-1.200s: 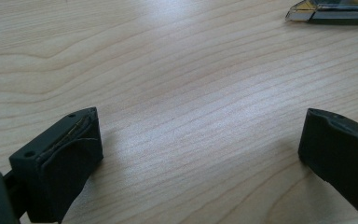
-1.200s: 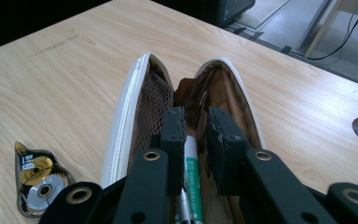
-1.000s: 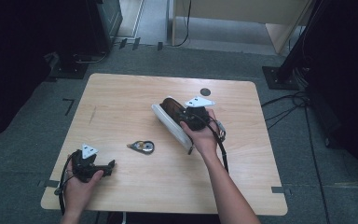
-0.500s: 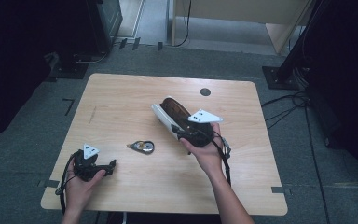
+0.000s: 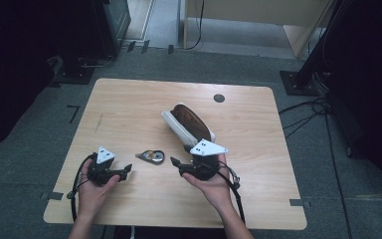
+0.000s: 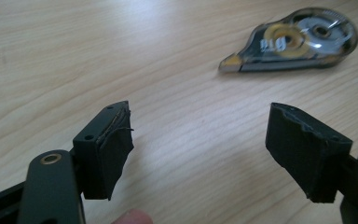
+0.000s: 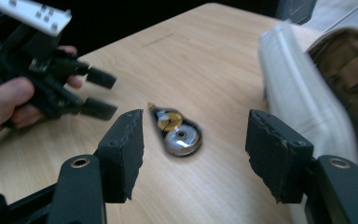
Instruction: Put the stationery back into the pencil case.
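A clear correction tape dispenser [image 5: 151, 157] [image 6: 293, 39] [image 7: 177, 130] lies flat on the wooden table [image 5: 129, 109]. My left gripper [image 5: 127, 170] [image 6: 198, 154] [image 7: 98, 93] is low to its left, pointing at it. Its jaws have just been closing partway, stand open, and have nothing between them. To the dispenser's right, my right gripper [image 5: 175, 164] [image 7: 196, 154] faces it, open. Its jaws have just been opening and hold nothing. A white pouch with a brown inside [image 5: 189, 124] [image 7: 298, 93] lies just behind the right gripper.
A small dark round hole [image 5: 219, 98] sits near the table's far edge. Dark stands and cables ring the table on the grey floor. Bare wood spreads across the far left and the right side of the table.
My right gripper has left the pouch and come toward the near side and left, up to the dispenser, its jaws opening. The pouch stays put. My left gripper has shifted only slightly.
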